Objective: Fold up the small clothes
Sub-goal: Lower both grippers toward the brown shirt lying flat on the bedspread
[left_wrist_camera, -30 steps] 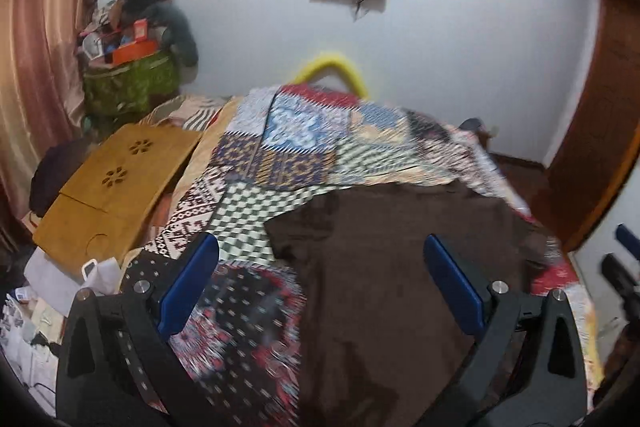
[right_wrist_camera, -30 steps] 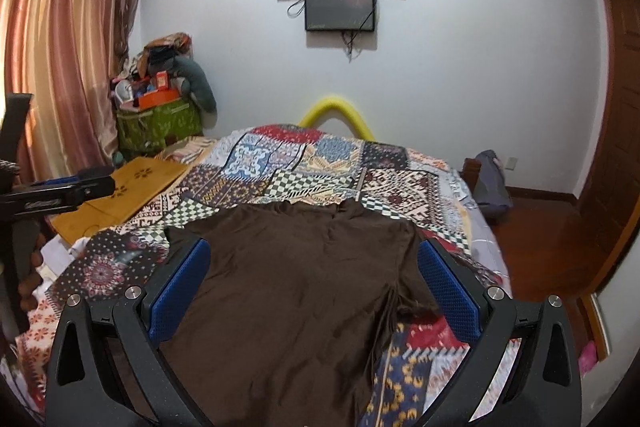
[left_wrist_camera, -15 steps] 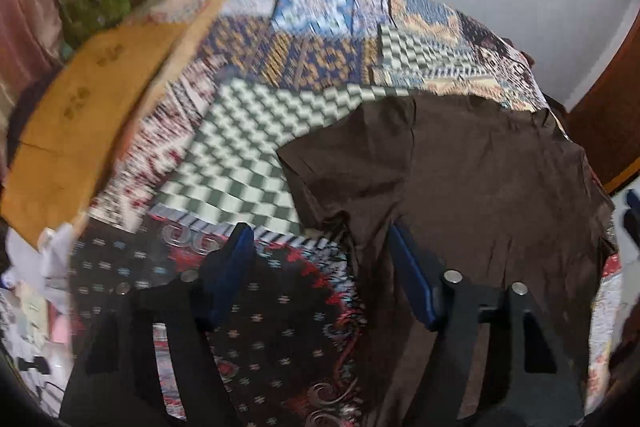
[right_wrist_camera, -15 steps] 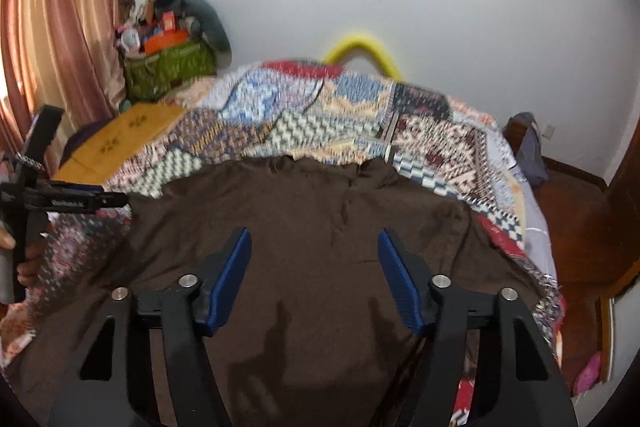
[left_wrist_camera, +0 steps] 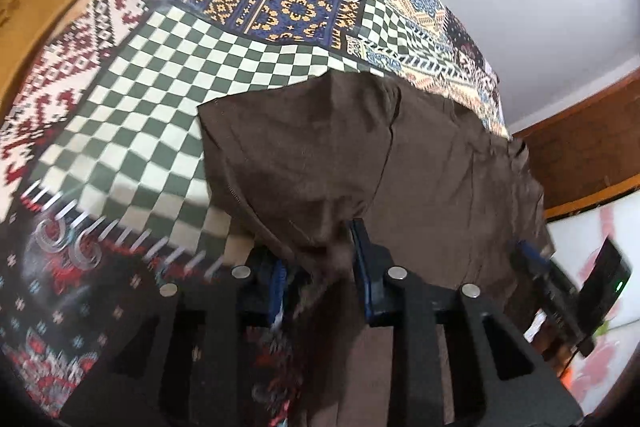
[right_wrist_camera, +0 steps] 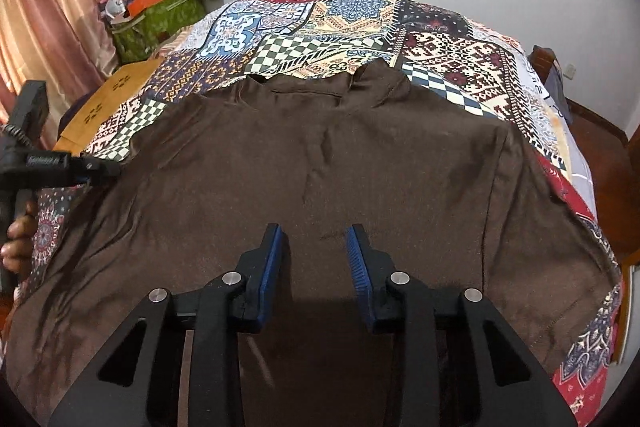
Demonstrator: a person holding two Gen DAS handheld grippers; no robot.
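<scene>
Two grippers: both work one brown shirt (right_wrist_camera: 360, 167) spread on a bed with a patchwork bedspread (right_wrist_camera: 452, 51).
Garment position: the brown shirt lies flat, collar toward the far wall, hem toward the cameras; it covers the near half of the bedspread.
Left gripper (left_wrist_camera: 320, 267): sits at the shirt's left sleeve edge. Fabric is bunched between the blue pads (left_wrist_camera: 362, 255), which stand close together. Judged state: pinching the sleeve cloth, though blur prevents full certainty.
Sleeve condition: the left sleeve rises in a peaked fold above the checked patch (left_wrist_camera: 160, 99), which suggests the cloth is lifted so it can be carried over the torso.
Right gripper (right_wrist_camera: 314, 243): hovers low over the middle of the shirt's body, pads spread with a clear gap, holding nothing.
Probable reason for right gripper position: placed to pin the torso or mark the fold line while the sleeve comes across.
Current step, judged: first side fold, barely begun.
Risk: thin cloth may slip from a shallow pinch, or the whole shirt may drag sideways if the body is not held.
Surroundings: wooden lap tray (right_wrist_camera: 108, 95) at the bed's left edge, well apart from the shirt.
</scene>
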